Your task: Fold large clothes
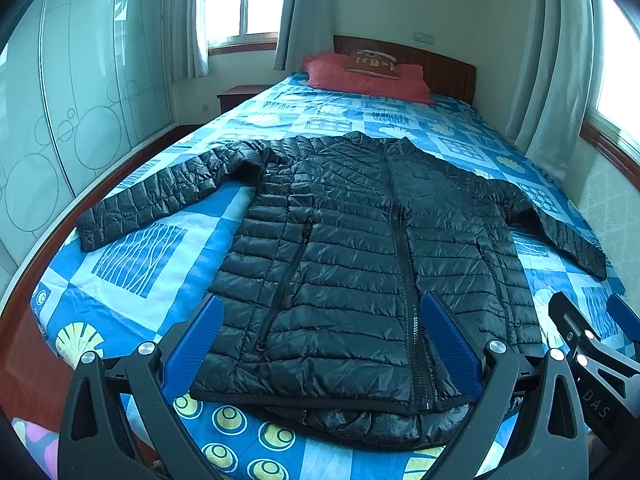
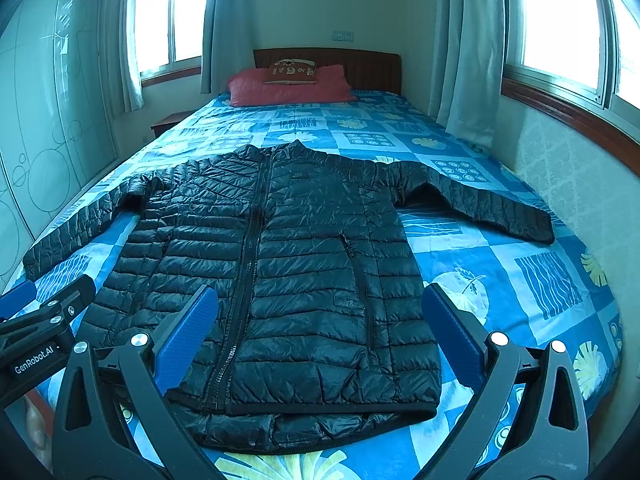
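Note:
A black quilted puffer jacket (image 1: 344,248) (image 2: 280,256) lies flat and face up on the bed, zipped, with both sleeves spread out to the sides and its hem toward me. My left gripper (image 1: 322,316) hovers above the hem with its blue pads wide apart and nothing between them. My right gripper (image 2: 320,308) is open in the same way over the hem's right half. In the left wrist view, the right gripper (image 1: 592,320) shows at the right edge. In the right wrist view, the left gripper (image 2: 44,300) shows at the left edge.
The bed (image 1: 132,308) (image 2: 520,280) has a blue patterned sheet, a red pillow (image 1: 360,76) (image 2: 288,84) and a wooden headboard. A glass wardrobe (image 1: 80,100) stands to the left, a wall with windows (image 2: 560,40) to the right. A nightstand (image 1: 240,94) sits beside the bed's head.

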A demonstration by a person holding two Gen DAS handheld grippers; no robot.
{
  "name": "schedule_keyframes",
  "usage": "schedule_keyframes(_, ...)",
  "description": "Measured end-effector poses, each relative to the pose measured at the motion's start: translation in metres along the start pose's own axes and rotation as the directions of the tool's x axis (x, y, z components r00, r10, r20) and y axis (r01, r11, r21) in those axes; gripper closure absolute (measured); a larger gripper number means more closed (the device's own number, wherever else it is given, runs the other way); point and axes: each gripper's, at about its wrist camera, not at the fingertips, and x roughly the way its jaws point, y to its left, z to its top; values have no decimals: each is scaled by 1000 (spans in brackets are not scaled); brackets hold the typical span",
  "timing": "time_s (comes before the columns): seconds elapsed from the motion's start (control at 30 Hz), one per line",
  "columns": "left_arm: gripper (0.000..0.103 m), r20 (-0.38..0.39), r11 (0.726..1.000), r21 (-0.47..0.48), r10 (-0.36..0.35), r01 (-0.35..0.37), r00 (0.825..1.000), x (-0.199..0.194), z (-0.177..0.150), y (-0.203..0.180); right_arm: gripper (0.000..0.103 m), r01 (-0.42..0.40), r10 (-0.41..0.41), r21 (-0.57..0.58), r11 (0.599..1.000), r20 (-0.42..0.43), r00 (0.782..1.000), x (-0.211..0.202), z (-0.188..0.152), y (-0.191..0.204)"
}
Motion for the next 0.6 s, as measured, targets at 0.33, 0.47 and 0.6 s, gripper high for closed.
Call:
schedule_keyframes(0.33,5,-53,1000,-22,-17,16,998,37,9,8,2,-9,12,35,999,-67,998,42,2,-14)
schedule_keyframes(0.47,5,-77,997,-69,-36,31,996,68,18,30,2,-20,26,82,996,-76,997,70,6,-41)
schedule_keyframes(0.6,5,-78,987,-133,76,-86,994,105,27,72,2,-16,42,236,972,-104,994,107,11,-101)
